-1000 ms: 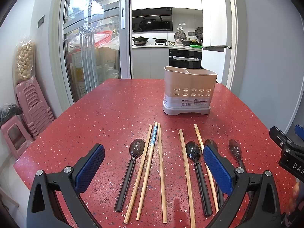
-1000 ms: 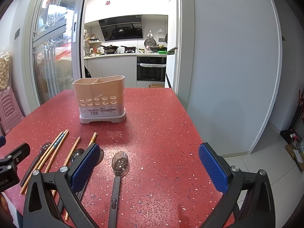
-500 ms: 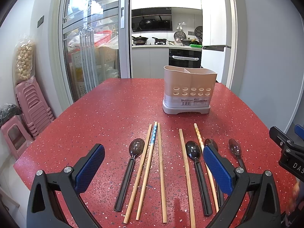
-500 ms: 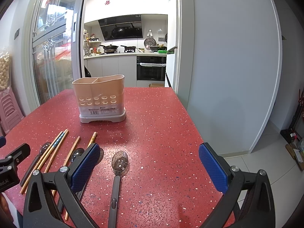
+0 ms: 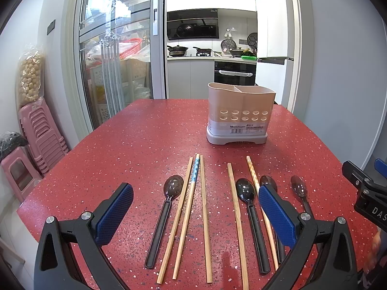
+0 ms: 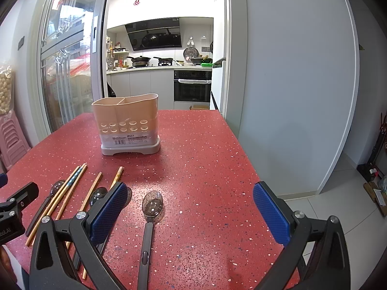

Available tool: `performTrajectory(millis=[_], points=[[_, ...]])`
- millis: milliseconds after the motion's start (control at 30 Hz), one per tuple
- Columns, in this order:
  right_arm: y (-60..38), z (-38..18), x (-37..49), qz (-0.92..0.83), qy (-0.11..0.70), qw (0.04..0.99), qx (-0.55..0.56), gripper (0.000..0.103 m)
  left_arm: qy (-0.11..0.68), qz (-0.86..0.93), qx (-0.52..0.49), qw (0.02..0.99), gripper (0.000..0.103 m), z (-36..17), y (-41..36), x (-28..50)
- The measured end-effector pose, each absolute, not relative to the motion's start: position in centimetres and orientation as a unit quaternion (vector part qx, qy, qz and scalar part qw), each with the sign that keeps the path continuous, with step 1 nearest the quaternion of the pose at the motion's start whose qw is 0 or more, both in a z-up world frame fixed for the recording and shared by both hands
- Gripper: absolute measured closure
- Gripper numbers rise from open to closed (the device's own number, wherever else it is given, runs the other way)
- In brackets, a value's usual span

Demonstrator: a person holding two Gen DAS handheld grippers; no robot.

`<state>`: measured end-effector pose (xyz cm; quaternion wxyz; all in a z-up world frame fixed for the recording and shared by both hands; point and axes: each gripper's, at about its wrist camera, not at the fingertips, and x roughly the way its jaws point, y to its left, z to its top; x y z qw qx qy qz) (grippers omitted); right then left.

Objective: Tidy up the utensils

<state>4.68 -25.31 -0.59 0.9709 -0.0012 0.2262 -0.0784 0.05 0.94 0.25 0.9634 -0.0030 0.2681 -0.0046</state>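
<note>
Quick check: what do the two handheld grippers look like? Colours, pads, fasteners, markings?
Both match: the left gripper and right gripper have black plastic triangular-cutout fingers, blue cross-hatched pads and silver screws. White lettering shows on each body, cut off by the frame edge. No cables or sleeves visible.

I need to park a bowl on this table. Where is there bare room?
Free: the red table left of the utensil holder and beyond the leftmost spoon; also right of the rightmost spoon, toward the table edge. Crowded: the near strip in front of the holder, where chopsticks and spoons lie in a row.
</note>
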Motion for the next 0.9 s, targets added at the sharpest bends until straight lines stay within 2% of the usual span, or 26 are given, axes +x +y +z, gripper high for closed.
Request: performTrajectory(millis=[900], points=[[-25.27, -0.82, 4.63, -0.078, 0.229, 0.97, -0.001, 0.0, 0.27, -0.005, -0.003, 0.963, 0.0, -0.05, 0.77, -0.08]])
